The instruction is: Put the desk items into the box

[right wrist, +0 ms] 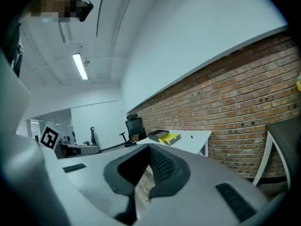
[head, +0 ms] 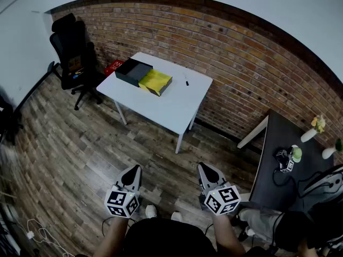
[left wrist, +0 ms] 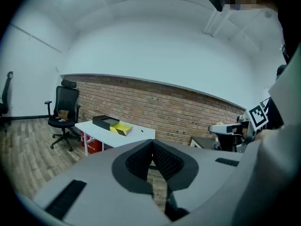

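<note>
Holding back well short of the tabletop [head: 177, 111], jaws pressed together on nothing.
Near, the left hand-held gripper [head: 136, 169] and right hand-held gripper [head: 204, 168] are both empty. The far tabletop carries one black box [head: 133, 70], one yellow tray [head: 156, 81] at its right end, and one small dark item [head: 186, 83] further right.

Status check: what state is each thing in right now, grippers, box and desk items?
Left gripper: shut, empty.
Right gripper: shut, empty.
Black box: on the white table, yellow tray slid out, so open.
Small black item: lying on the table, apart from the box, not yet inside.
Office chair: upright, small things on its seat.
</note>
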Motion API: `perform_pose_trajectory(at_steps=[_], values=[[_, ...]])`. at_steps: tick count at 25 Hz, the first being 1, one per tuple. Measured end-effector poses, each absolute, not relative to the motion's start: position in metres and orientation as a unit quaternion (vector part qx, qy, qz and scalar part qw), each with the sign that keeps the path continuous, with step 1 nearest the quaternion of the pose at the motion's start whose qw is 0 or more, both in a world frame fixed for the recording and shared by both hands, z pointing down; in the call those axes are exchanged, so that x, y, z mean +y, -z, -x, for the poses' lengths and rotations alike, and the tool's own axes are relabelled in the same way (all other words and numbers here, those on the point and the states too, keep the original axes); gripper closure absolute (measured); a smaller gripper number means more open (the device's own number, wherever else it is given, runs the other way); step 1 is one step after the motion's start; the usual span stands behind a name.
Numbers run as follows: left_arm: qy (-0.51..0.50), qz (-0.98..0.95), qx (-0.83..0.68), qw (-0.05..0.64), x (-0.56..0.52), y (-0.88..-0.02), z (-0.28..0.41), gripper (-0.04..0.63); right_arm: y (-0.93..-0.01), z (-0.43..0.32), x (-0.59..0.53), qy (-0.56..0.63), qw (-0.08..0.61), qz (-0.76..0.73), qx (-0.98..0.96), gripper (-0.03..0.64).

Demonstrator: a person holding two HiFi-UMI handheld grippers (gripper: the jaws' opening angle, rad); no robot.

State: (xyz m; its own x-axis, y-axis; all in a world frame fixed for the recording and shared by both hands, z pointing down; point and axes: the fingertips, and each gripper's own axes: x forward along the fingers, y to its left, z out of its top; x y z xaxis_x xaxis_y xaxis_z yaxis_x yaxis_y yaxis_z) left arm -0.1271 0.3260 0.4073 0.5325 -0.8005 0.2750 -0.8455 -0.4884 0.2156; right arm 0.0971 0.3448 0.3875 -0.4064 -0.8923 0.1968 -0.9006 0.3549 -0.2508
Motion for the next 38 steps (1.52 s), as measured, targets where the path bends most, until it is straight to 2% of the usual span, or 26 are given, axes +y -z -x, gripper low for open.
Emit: perform_pose_trajectory(at_steps=[19,38], values=[[-0.061,-0.871,-0.458,0.169,0.304,-0.407,0.15,0.583,-0.393,-0.086,0.337,-0.173,0.011,-0.575,-0.799,0.595],[-0.058,-0.875,-0.445,0.182,0.29,-0.421,0.225,0.583,-0.395,-0.03,0.317,-0.177,0.01,-0.594,-0.785,0.595]])
